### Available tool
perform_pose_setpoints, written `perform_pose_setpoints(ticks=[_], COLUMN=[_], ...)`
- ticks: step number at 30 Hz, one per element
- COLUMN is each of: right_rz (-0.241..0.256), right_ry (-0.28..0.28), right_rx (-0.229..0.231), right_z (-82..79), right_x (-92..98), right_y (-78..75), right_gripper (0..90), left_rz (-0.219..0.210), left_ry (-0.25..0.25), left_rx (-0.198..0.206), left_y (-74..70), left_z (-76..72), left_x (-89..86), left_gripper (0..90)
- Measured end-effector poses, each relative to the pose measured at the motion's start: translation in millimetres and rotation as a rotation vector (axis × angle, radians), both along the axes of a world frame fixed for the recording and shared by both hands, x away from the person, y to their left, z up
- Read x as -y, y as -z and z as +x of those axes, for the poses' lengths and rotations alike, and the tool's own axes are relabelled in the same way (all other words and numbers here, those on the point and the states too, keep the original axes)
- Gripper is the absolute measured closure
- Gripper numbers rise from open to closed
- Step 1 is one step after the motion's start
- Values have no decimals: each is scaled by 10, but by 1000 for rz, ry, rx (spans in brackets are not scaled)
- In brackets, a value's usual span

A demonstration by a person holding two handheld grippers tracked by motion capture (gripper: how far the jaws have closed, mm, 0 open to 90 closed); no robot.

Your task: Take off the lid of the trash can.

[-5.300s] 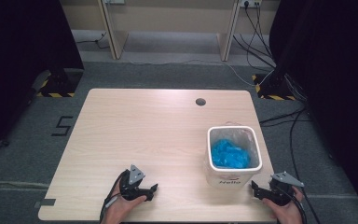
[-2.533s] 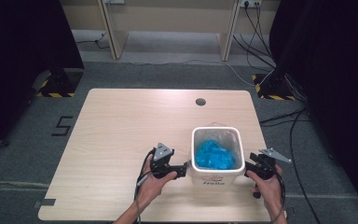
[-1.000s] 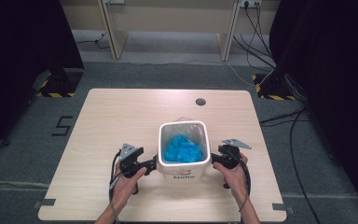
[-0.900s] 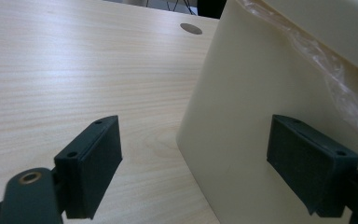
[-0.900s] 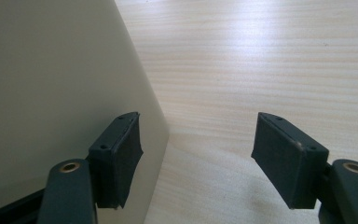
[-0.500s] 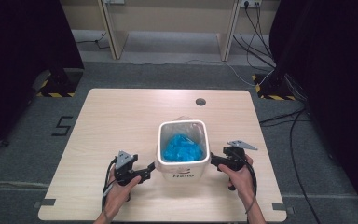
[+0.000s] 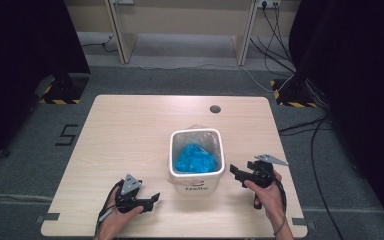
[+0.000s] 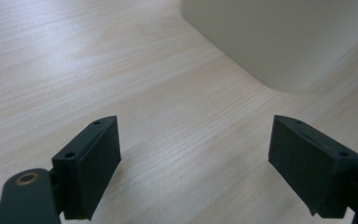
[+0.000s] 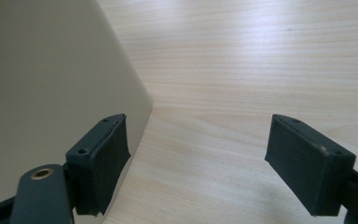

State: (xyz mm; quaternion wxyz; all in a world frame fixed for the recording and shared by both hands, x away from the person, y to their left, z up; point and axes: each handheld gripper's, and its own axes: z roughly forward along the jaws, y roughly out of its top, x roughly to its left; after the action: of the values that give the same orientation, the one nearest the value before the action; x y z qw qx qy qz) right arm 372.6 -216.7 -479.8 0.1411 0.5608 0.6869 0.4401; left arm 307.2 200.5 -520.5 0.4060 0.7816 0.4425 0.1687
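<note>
Bin [image 7: 197,185] white, squarish, blue crumpled liner; left claw [image 7: 152,199], right claw [image 7: 234,171] spread.

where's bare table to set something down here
The widest free patch is the table's left half, from the far edge down to the left gripper. The far strip between the cable hole and the white bin is bare too. It is tight near the front edge, where the right gripper flanks the bin.
</note>
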Motion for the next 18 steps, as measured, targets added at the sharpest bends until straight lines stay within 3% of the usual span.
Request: perform_pose_setpoints(ticks=[8,11,18], right_rz=[14,14,-1], right_ry=[9,-4,-10], right_rx=[11,24,53], right_z=[-10,-18,-35], right_x=[108,96,69], right_y=[-33,-72,-183], right_gripper=[195,199,179], left_rz=[39,98,99], left_ry=[-1,11,9], left_rx=[-29,-12,-12], left_y=[17,21,23], left_z=[1,-22,-24], left_x=[-7,25,30], left_gripper=[147,147,138])
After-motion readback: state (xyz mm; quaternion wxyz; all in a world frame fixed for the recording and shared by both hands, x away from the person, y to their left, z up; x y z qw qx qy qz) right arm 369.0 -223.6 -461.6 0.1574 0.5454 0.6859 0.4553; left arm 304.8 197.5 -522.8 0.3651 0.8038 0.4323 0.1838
